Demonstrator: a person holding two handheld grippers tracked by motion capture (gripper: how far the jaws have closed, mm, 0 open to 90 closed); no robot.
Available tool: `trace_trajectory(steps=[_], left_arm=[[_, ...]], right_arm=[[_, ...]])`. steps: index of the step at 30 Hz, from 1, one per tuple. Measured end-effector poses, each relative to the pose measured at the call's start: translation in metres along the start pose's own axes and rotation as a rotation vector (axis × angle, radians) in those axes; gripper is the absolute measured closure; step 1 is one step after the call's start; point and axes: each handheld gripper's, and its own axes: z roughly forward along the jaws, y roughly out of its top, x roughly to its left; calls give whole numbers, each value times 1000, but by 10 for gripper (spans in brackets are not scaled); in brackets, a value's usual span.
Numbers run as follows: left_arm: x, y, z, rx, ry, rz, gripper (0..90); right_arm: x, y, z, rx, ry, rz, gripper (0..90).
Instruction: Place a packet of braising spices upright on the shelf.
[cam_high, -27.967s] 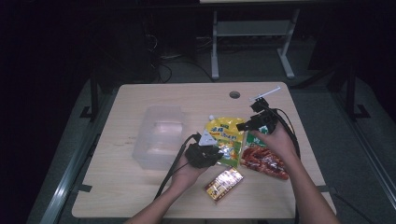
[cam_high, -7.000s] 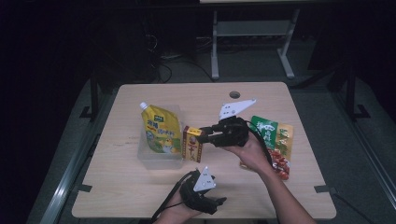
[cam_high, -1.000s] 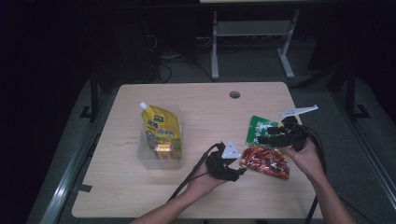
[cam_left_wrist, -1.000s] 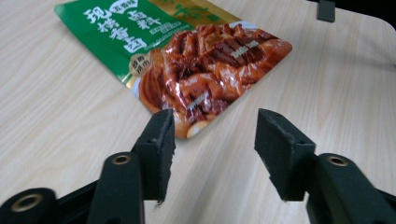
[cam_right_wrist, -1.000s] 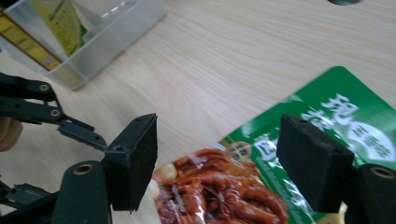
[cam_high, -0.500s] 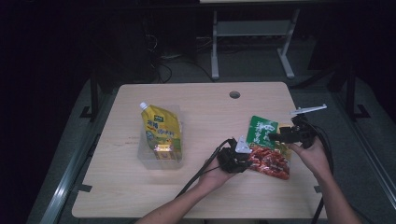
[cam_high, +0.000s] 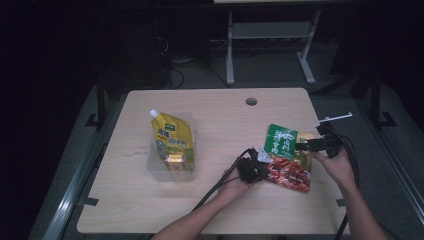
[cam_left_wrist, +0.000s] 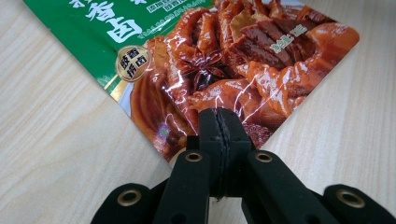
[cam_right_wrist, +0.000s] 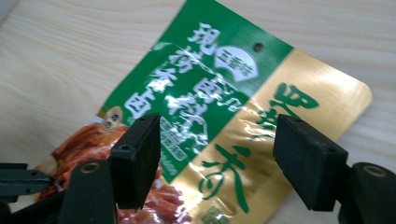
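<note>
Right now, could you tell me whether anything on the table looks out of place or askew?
Nothing is spilled or damaged. The green and red packet lies askew on the table, and the yellow pouch sticks out over the clear bin's rim.

1. The high view sits above the person's side of the bench (cam_high: 210, 200) and looks forward and down. It stands far off, taking in the whole benchtop, with the snack pouch (cam_high: 287, 157) at its right.
2. The left gripper view rides on the left gripper (cam_left_wrist: 219, 126) and looks along its jaws, very near the pouch's brown lower corner (cam_left_wrist: 224, 70).
3. The right gripper view rides on the right gripper (cam_right_wrist: 217, 154) and looks down on the pouch's green and gold upper part (cam_right_wrist: 210, 93) from close above.
4. All three views share the snack pouch and the wood just beside it; the right gripper view also catches the left gripper (cam_right_wrist: 18, 182) at the pouch's far corner.
</note>
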Motion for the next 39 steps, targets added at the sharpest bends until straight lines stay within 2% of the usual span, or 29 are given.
trace_trajectory(steps=[15, 23, 32, 39], left_arm=[[-3, 2, 3, 32, 18, 21, 893], [-4, 3, 4, 41, 21, 25, 894], [-5, 3, 4, 45, 22, 22, 894], [-5, 3, 4, 46, 27, 24, 894]], right_arm=[[-24, -3, 9, 33, -37, 99, 308], [-34, -6, 10, 50, -37, 155, 319], [-41, -9, 14, 68, -23, 197, 348], [-40, -10, 16, 58, -5, 193, 407]])
